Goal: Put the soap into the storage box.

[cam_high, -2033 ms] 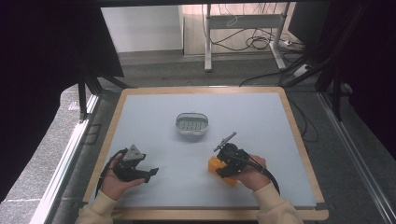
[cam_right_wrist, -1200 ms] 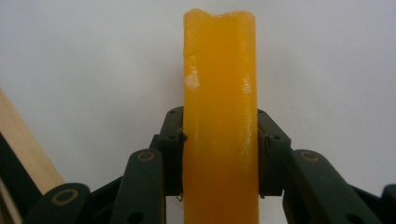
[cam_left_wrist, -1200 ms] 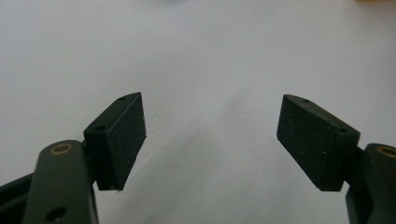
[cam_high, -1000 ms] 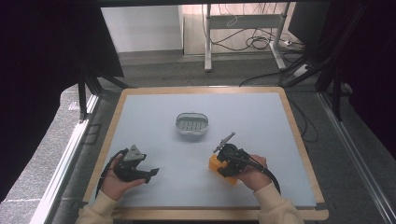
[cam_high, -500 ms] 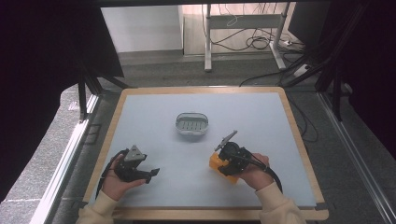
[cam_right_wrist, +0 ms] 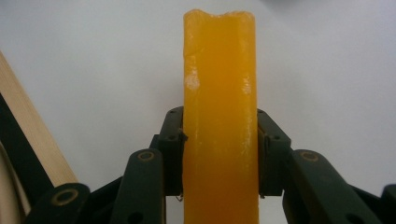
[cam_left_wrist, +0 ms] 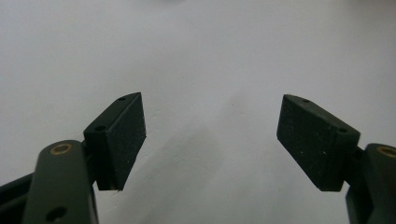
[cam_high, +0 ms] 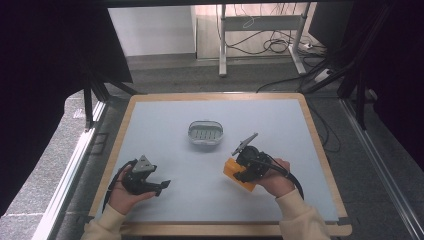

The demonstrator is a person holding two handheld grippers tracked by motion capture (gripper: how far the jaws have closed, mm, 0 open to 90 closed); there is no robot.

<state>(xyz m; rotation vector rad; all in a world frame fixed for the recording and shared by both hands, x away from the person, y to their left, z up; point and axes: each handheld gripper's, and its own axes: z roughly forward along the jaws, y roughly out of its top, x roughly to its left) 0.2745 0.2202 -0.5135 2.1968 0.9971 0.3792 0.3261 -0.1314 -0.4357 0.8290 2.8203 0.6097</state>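
Right tool (cam_high: 239, 171) with the orange soap bar (cam_high: 235, 171) clamped has crept slightly right and toward the person. The right hand (cam_high: 274, 179) has shifted right with it, only slightly.

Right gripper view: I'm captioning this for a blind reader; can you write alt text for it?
An orange bar stands clamped between the right gripper's two black jaws, rising past them over a pale table. A strip of the table's wooden edge shows at left.
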